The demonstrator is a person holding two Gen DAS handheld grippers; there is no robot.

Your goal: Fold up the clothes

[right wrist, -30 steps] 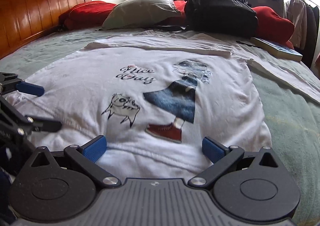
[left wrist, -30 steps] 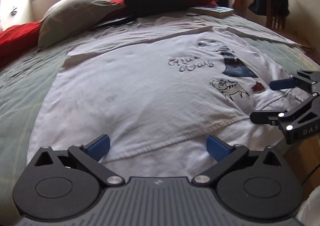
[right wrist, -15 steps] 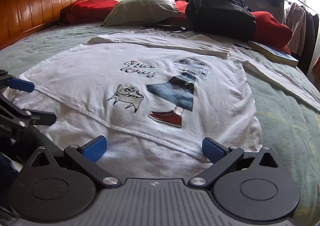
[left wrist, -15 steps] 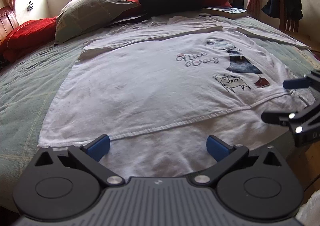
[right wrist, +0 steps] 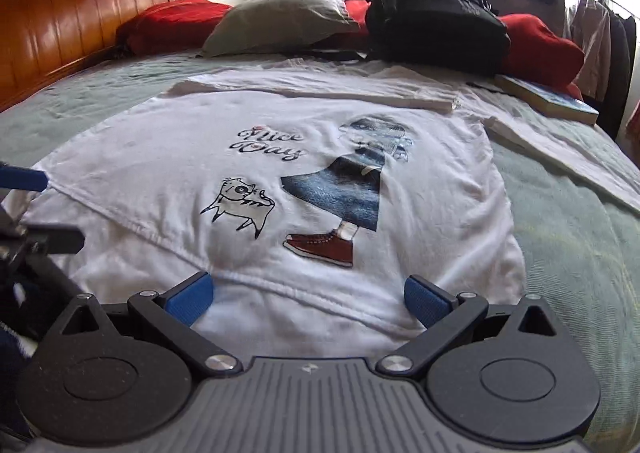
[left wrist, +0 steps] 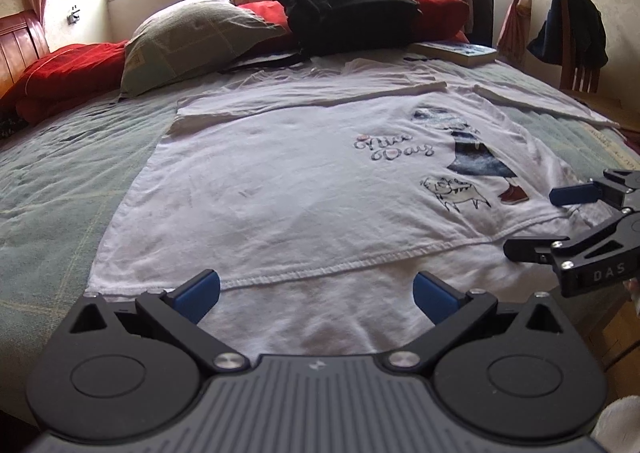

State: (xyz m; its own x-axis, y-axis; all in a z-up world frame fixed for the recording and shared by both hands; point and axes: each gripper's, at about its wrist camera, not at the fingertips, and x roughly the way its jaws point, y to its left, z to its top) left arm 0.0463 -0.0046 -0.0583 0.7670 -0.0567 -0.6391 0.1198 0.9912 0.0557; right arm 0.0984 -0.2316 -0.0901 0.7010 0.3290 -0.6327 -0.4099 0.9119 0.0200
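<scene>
Bedroom, green bedspread, white T-shirt laid flat across it.

Your left gripper sits at 6 o'clock in its own view with both blue pads spread wide, nothing between them, poised over the shirt's near hem. Your right gripper is likewise spread and empty, at 6 o'clock over the hem just below the red shoe print; in the left view it shows at 3 o'clock, jaws apart beside the shirt's edge. The shirt's "Nice Day" lettering and cat drawing face up, with a sleeve folded across at 12 o'clock. Beyond it lie a grey pillow, a black backpack, red cushions and a book at 2 o'clock.
</scene>
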